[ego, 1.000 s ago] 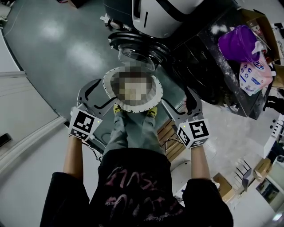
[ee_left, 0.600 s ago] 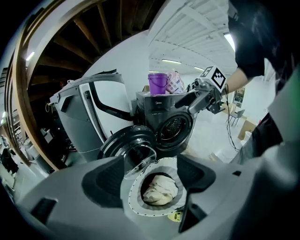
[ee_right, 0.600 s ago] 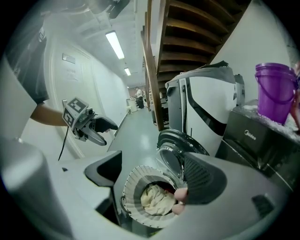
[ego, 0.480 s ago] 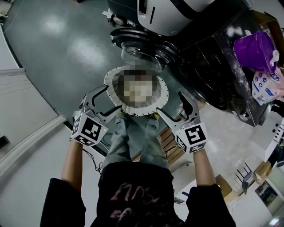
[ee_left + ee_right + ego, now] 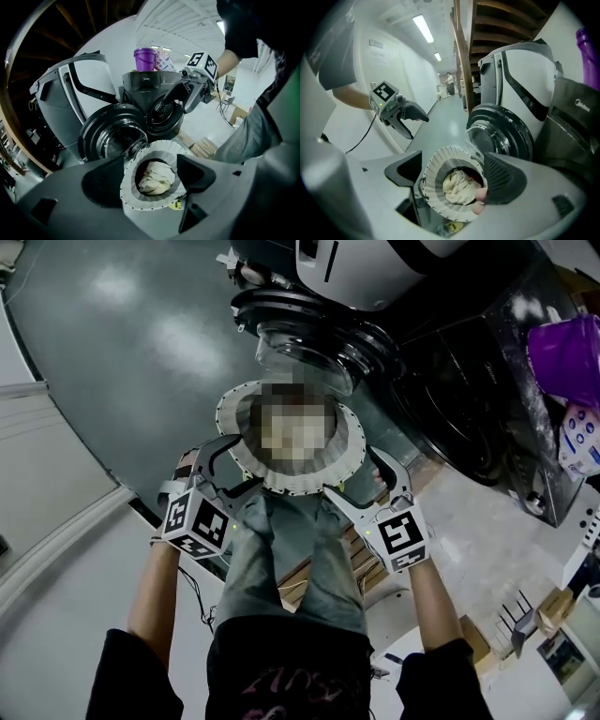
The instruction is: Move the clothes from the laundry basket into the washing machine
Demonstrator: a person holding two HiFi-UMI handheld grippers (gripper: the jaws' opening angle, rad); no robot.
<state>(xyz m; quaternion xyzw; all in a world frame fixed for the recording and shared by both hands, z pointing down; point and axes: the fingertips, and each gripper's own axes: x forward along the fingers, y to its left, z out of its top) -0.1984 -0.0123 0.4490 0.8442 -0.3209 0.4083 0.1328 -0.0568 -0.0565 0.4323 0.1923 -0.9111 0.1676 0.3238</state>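
Hovering on the two sides of the round white ribbed laundry basket [image 5: 230, 423], the left gripper [image 5: 228, 465] and the right gripper [image 5: 359, 479] both have their jaws spread, and nothing is pinched between them. The clothes are in the basket: a crumpled cream cloth bundle [image 5: 154, 178] lies deep inside it. The bundle is ahead of and below each pair of jaws, and it shows through the gap of both pairs. It has no clear long axis and the basket mouth opens upward, so I judge that the reach must go down into the mouth from above. Both hands seem about equally near. The dark front-loading washing machine [image 5: 161, 110], its round door swung open, stands beyond the basket, further ahead of the jaws.
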